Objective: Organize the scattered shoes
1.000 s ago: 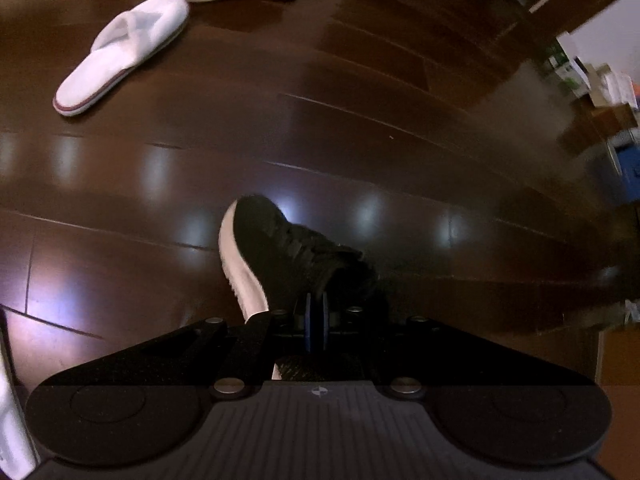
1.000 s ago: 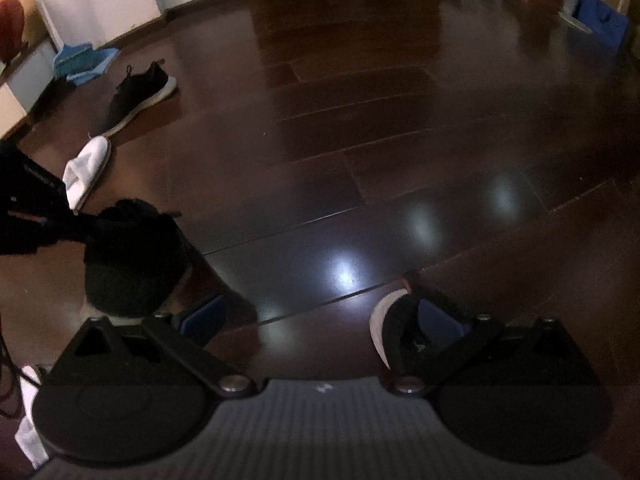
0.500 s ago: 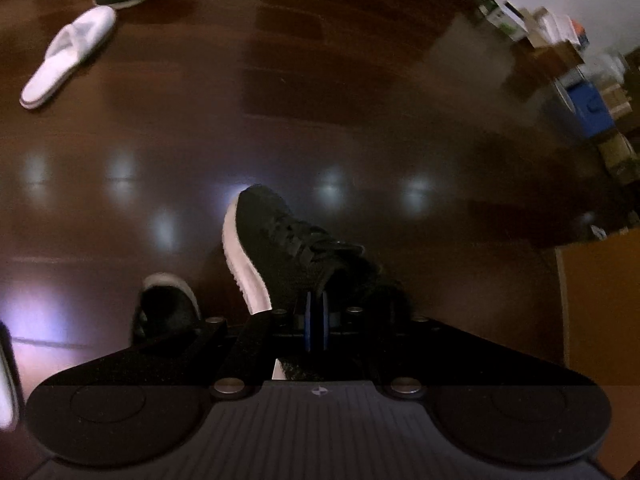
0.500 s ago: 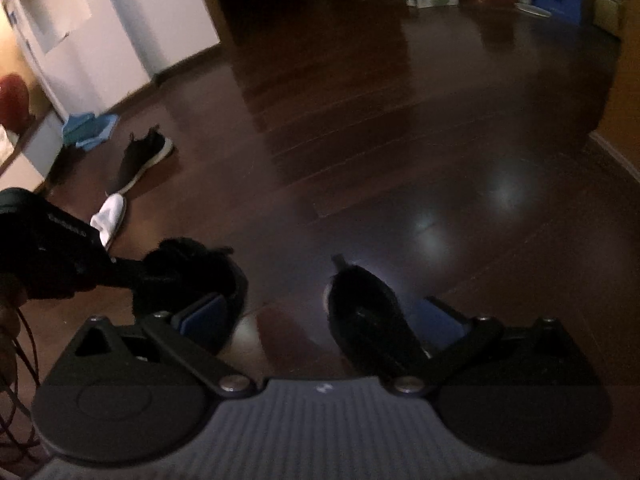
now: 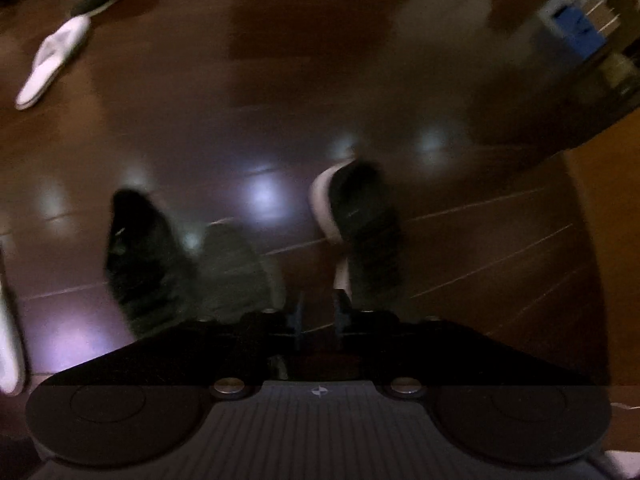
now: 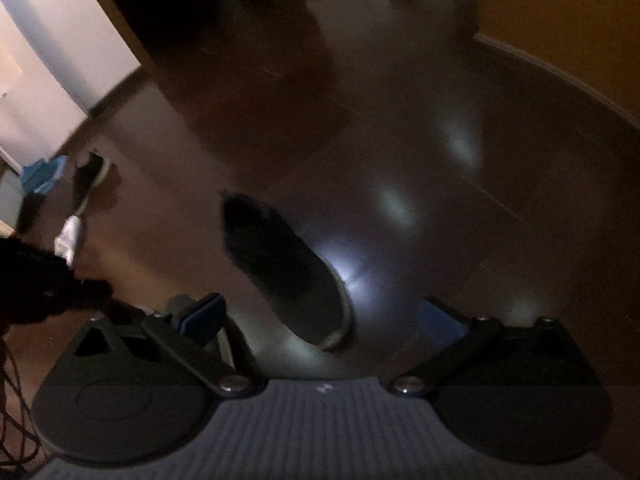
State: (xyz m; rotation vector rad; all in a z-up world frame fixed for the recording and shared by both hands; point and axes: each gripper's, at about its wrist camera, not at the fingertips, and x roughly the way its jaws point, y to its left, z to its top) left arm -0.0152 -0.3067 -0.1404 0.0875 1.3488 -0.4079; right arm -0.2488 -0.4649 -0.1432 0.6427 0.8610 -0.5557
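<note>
While left fingers (image 5: pixel 317 312) gape slightly, empty, right fingers (image 6: pixel 324 316) spread wide over knit sneaker (image 6: pixel 280 264).

No readable text, labels, brands or numbers in either view — dim, motion-blurred frames throughout.

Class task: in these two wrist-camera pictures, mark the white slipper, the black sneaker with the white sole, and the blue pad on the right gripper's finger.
white slipper (image 5: pixel 54 64): left wrist view, on its upper.
black sneaker with the white sole (image 5: pixel 366 220): left wrist view, on its dark upper.
blue pad (image 6: pixel 204 314): right wrist view, on the pad's face.
</note>
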